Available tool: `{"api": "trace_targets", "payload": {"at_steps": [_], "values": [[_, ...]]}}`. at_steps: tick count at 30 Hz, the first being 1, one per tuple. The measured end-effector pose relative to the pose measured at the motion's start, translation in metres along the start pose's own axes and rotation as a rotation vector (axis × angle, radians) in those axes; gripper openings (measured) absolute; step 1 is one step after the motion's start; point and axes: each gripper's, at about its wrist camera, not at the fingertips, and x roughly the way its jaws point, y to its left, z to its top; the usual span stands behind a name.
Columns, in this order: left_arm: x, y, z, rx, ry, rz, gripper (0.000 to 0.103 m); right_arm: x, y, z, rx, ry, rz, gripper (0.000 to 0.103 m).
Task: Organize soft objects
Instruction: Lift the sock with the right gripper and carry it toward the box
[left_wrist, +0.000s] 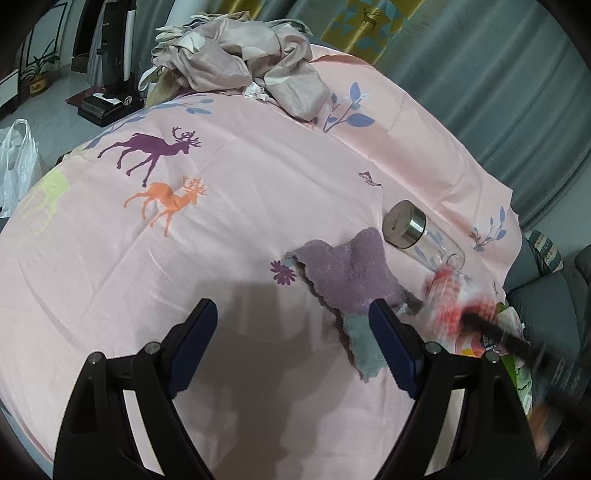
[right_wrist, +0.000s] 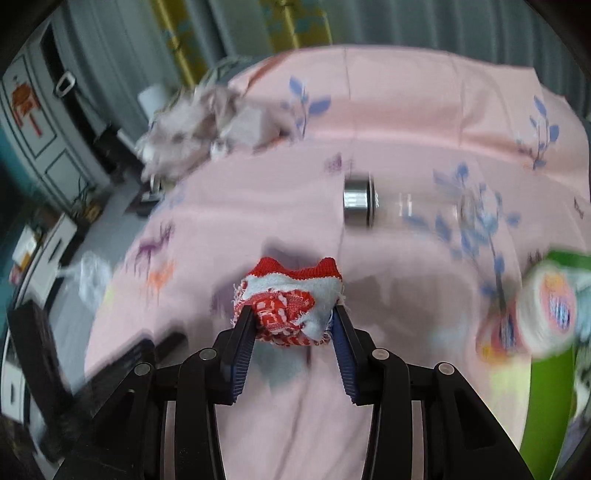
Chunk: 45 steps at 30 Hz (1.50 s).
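We have the right gripper (right_wrist: 293, 325) clamped on 1 red-and-white sock bundle (right_wrist: 291, 302), held above the pink bedsheet (right_wrist: 369, 110). We judge it light, squashy, best pinched mid-bulk. Left gripper (left_wrist: 293, 317) hangs released near the purple cloth (left_wrist: 351, 273), gripping nothing.

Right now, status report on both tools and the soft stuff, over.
Left tool open over the bedsheet. Right tool shut on red-and-white sock. Purple cloth lies flat. Glass bottle beside it.
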Motion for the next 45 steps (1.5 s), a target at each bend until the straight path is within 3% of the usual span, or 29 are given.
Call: {"api": "trace_targets", "payload": {"at_steps": [3, 7, 10, 13, 14, 17, 22, 27, 29, 35, 37, 41, 45], "values": [[0.003, -0.002, -0.003, 0.003, 0.024, -0.010, 0.083, 0.011, -0.012, -0.029, 0.037, 0.092, 0.038, 0.043], [0.012, -0.004, -0.008, -0.016, 0.097, -0.068, 0.083, 0.027, -0.022, -0.053, 0.050, 0.153, 0.031, 0.043], [0.020, -0.010, -0.016, -0.014, 0.163, -0.115, 0.080, 0.022, -0.030, -0.055, 0.075, 0.148, 0.072, 0.053], [0.023, -0.018, -0.023, 0.006, 0.215, -0.163, 0.074, 0.006, -0.038, -0.052, 0.086, 0.082, 0.063, 0.079], [0.023, -0.021, -0.025, 0.015, 0.226, -0.175, 0.071, -0.001, -0.041, -0.052, 0.088, 0.050, 0.044, 0.080], [0.024, -0.030, -0.031, 0.057, 0.262, -0.203, 0.063, -0.010, -0.056, -0.051, 0.137, 0.001, 0.043, 0.080], [0.021, -0.059, -0.050, 0.198, 0.327, -0.276, 0.056, -0.011, -0.074, -0.051, 0.226, -0.008, 0.151, 0.079], [0.032, -0.077, -0.070, 0.257, 0.406, -0.315, 0.050, 0.001, -0.069, -0.051, 0.216, 0.021, 0.196, 0.065], [0.035, -0.080, -0.074, 0.279, 0.402, -0.281, 0.044, 0.010, -0.068, -0.053, 0.224, 0.057, 0.197, 0.058], [0.041, -0.079, -0.078, 0.298, 0.395, -0.238, 0.037, 0.031, -0.066, -0.057, 0.231, 0.121, 0.206, 0.058], [0.039, -0.079, -0.078, 0.303, 0.389, -0.238, 0.037, 0.031, -0.065, -0.058, 0.235, 0.127, 0.252, 0.048], [0.030, -0.086, -0.079, 0.340, 0.345, -0.236, 0.035, 0.022, -0.063, -0.057, 0.220, 0.094, 0.240, 0.046], [0.008, -0.105, -0.076, 0.403, 0.250, -0.233, 0.035, -0.003, -0.063, -0.052, 0.200, 0.021, 0.255, 0.046]]}}
